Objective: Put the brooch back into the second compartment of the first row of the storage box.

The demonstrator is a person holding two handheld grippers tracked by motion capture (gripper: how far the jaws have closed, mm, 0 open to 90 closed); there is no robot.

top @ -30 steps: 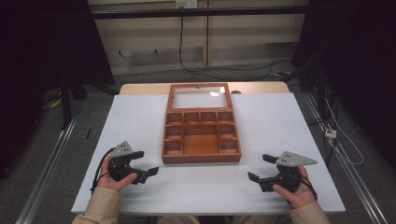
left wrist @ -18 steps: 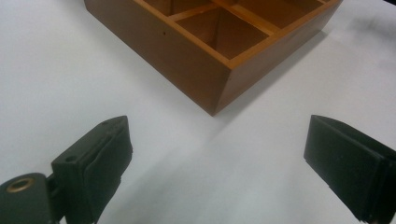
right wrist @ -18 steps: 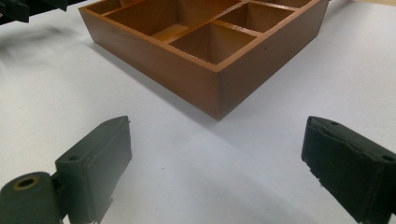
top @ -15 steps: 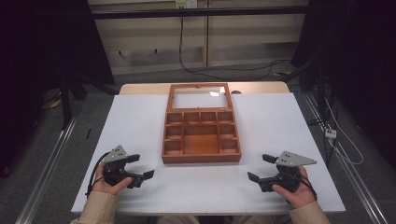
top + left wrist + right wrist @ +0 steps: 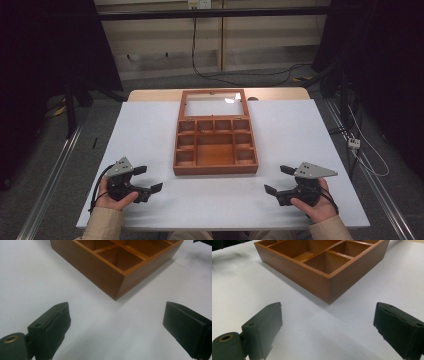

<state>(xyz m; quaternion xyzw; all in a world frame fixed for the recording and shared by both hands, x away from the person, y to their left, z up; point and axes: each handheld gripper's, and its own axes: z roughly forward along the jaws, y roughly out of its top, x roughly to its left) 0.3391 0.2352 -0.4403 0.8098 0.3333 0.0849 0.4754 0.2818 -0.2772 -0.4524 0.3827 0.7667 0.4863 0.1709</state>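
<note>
A brown wooden box point(image 5: 215, 145) with several empty compartments lies in the middle of the white table, its glass-paned lid point(image 5: 213, 105) folded open toward the far side. My left gripper point(image 5: 147, 179) rests near the front left of the table, open and empty, facing the box's near left corner point(image 5: 116, 293). My right gripper point(image 5: 279, 180) sits at the front right, open with nothing between its jaws, facing the box's near right corner point(image 5: 329, 290). Both jaws stand wide apart in each gripper view.
The white table point(image 5: 300, 135) has bare surface on both sides of the box. A wooden strip point(image 5: 150, 95) runs along its far edge. Cables point(image 5: 370, 155) trail on the floor to the right, and metal rails point(image 5: 50, 185) flank the table.
My left gripper has slid back toward the table's front left edge, away from the box. The right gripper has stayed put.
</note>
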